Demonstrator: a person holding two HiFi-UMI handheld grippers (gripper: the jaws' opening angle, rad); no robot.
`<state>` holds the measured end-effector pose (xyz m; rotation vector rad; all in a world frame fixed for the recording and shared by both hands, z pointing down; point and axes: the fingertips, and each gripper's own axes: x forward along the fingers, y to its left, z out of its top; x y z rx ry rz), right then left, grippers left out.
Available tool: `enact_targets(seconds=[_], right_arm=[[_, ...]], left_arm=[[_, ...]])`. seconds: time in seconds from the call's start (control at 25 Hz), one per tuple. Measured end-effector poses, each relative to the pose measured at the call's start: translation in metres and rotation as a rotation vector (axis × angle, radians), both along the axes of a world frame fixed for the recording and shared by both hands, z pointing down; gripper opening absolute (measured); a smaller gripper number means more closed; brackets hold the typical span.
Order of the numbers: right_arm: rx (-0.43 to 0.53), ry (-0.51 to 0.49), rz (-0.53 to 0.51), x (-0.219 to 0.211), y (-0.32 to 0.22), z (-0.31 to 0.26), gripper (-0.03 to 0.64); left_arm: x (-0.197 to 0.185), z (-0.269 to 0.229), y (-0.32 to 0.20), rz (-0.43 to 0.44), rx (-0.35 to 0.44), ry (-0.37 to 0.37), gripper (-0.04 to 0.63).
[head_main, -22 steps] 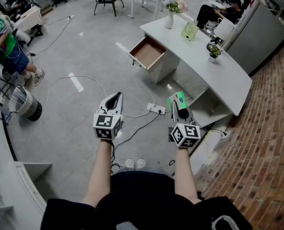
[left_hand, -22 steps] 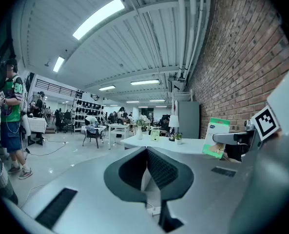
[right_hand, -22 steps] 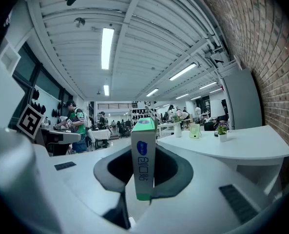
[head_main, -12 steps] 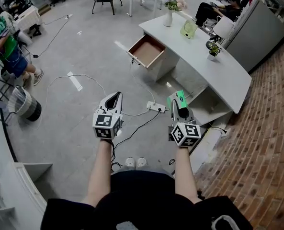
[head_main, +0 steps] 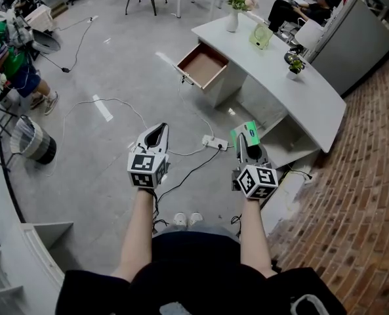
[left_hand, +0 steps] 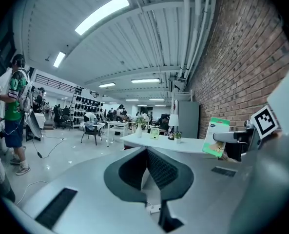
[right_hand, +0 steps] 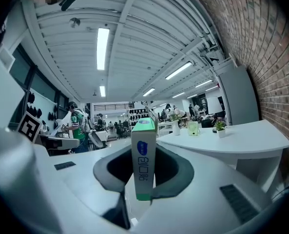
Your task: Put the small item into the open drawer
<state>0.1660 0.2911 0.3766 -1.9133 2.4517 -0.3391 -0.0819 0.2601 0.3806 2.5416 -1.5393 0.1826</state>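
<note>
My right gripper (head_main: pixel 248 138) is shut on a small white and green box (head_main: pixel 246 130), held upright between its jaws. In the right gripper view the box (right_hand: pixel 143 162) stands on edge in the right gripper (right_hand: pixel 143 155), pads pressed on both sides. My left gripper (head_main: pixel 157 134) is shut with nothing in it, and its jaws meet in the left gripper view (left_hand: pixel 147 152), where the box (left_hand: pixel 216 136) shows at the right. Both grippers hover level over the floor. The open drawer (head_main: pixel 203 65), brown inside, sticks out of the white desk (head_main: pixel 312 100) well ahead.
A power strip (head_main: pixel 217 143) and cables lie on the grey floor between me and the drawer. A vase of flowers (head_main: pixel 232 17) and a potted plant (head_main: pixel 294 65) stand on the desk. Brick paving (head_main: pixel 358 195) runs along the right. A person (head_main: pixel 10 64) and a bin (head_main: pixel 35 144) are at the left.
Both grippers keep their pose and the box stays gripped. The right gripper has drifted slightly to the right. The view has shifted a little toward the desk.
</note>
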Motion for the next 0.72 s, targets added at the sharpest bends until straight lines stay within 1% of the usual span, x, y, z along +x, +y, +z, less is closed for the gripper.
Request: enact_targets(seconds=[0.24,0.4,0.64,0.72], right_arm=[[0.01,0.015,0.023,-0.01,-0.002,-0.008,0.083],[0.032,-0.009,0.032,-0.008,-0.008,-0.012,0.083],[0.042,-0.019,0.043,-0.005,-0.034,-0.013,0.083],[0.031,-0.006,0.044,-0.005,-0.045,-0.012,0.083]], left_arm=[[-0.013,-0.001,-0.008,0.015,0.013,0.003,0.021],[-0.018,0.0,-0.013,0.018,0.016,-0.002,0.021],[-0.021,0.006,-0.036,0.015,0.005,0.002,0.021],[-0.02,0.01,-0.046,0.016,0.002,0.001,0.021]])
